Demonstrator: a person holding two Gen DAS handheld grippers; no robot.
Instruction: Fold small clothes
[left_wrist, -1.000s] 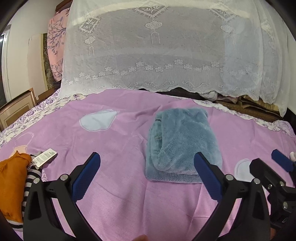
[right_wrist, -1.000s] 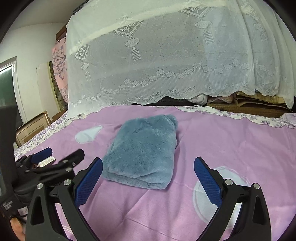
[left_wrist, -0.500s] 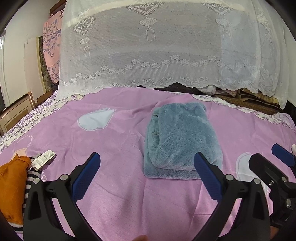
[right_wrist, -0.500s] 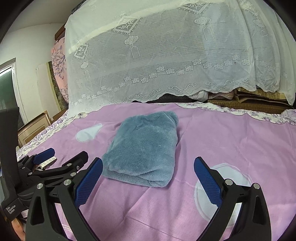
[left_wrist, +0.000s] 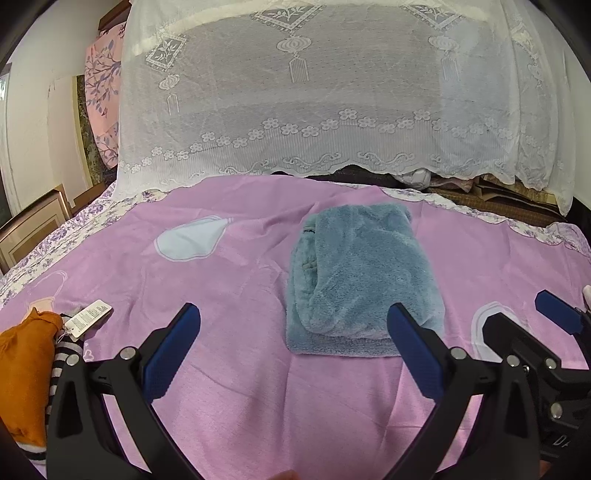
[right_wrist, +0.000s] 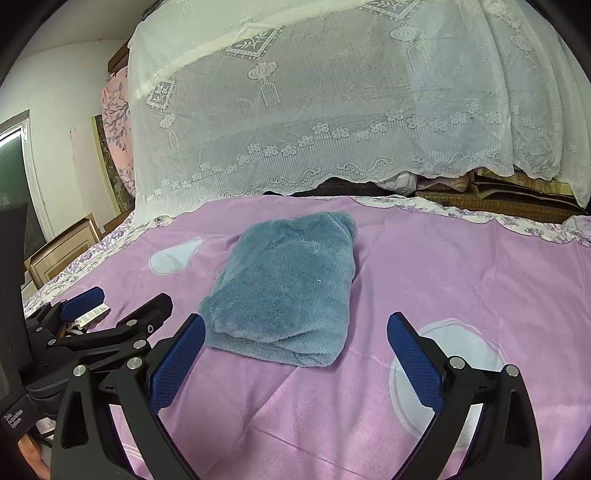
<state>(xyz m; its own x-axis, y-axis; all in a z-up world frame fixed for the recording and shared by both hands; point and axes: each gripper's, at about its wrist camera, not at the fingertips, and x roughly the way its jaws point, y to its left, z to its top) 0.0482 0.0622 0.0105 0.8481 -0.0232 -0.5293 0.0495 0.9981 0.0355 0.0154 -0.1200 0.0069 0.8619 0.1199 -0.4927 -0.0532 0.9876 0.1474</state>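
A fluffy blue-grey garment lies folded into a thick rectangle on the pink bed sheet; it also shows in the right wrist view. My left gripper is open and empty, held above the sheet just short of the garment's near edge. My right gripper is open and empty, also just short of the garment. Each gripper shows at the edge of the other's view, the left one and the right one.
An orange garment over a striped one with a white tag lies at the left edge of the bed. A white lace cover drapes a pile behind the bed. Wooden frames stand at the left.
Both grippers have drawn back and lifted slightly, so the folded garment sits a little farther away. Both stay open. The garment has not moved.
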